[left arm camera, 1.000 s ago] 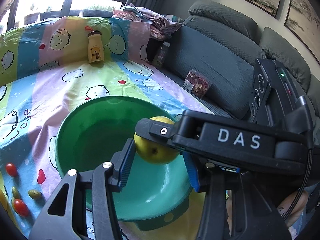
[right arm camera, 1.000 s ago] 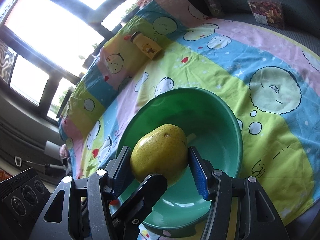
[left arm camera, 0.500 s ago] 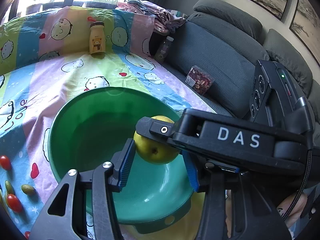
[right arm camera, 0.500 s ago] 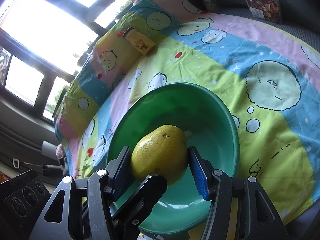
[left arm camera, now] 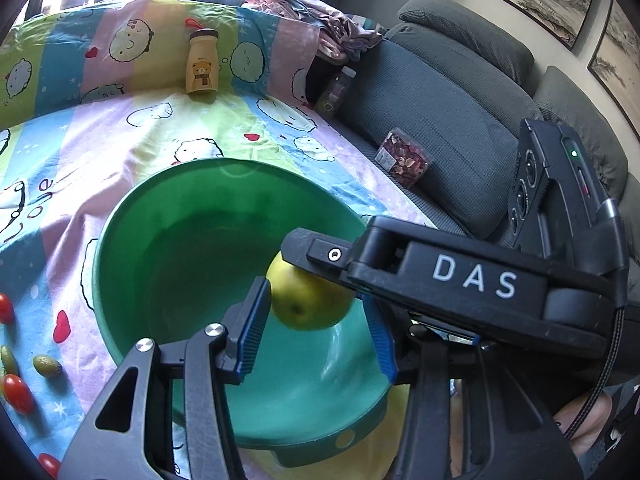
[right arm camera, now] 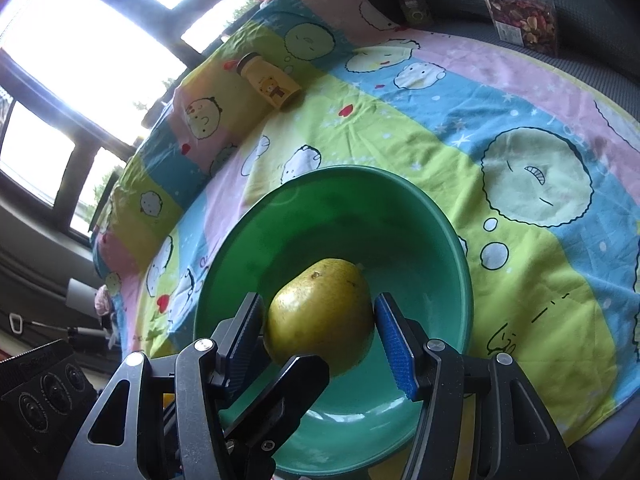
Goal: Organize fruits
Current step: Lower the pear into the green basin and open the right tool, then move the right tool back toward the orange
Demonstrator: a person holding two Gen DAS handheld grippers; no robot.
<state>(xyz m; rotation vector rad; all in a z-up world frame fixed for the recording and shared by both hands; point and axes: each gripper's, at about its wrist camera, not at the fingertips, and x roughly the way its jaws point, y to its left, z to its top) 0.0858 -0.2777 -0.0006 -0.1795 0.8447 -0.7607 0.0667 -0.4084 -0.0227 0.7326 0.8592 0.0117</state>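
The pear (right arm camera: pixel 320 316) hangs over the inside of the green bowl (right arm camera: pixel 460 248), toward the near side of the basin. Whether it touches the bowl's floor cannot be told. In the right wrist view it sits squarely between the blue-padded fingers of the right gripper (right arm camera: pixel 318 304). Its flanks meet both pads and its narrower end points away from the camera, so this gripper is clamped on the fruit.

The left gripper (left arm camera: pixel 316 296) straddles the same pear (left arm camera: pixel 308 304) crosswise. In the left wrist view the fruit lies against the left-hand pad, while a thin strip of bowl seems to show before the other pad. Whether these jaws are pressing or merely bracketing it cannot be told. One black finger of the right gripper lies across the top of the pear there. In the right wrist view one of the left gripper's fingers (right arm camera: pixel 288 384) crosses in front of the pear's lower part.

The bowl rests on a striped cartoon-print sheet (right arm camera: pixel 440 128). Beside it on the sheet lie red cherry tomatoes (left arm camera: pixel 16 394) and a small green fruit (left arm camera: pixel 47 366). Farther back stands a yellow bear-printed bottle (left arm camera: pixel 202 66), upright. A clear packet of reddish dried pieces (left arm camera: pixel 404 158) lies on the grey sofa (left arm camera: pixel 440 100), well apart from the bowl.
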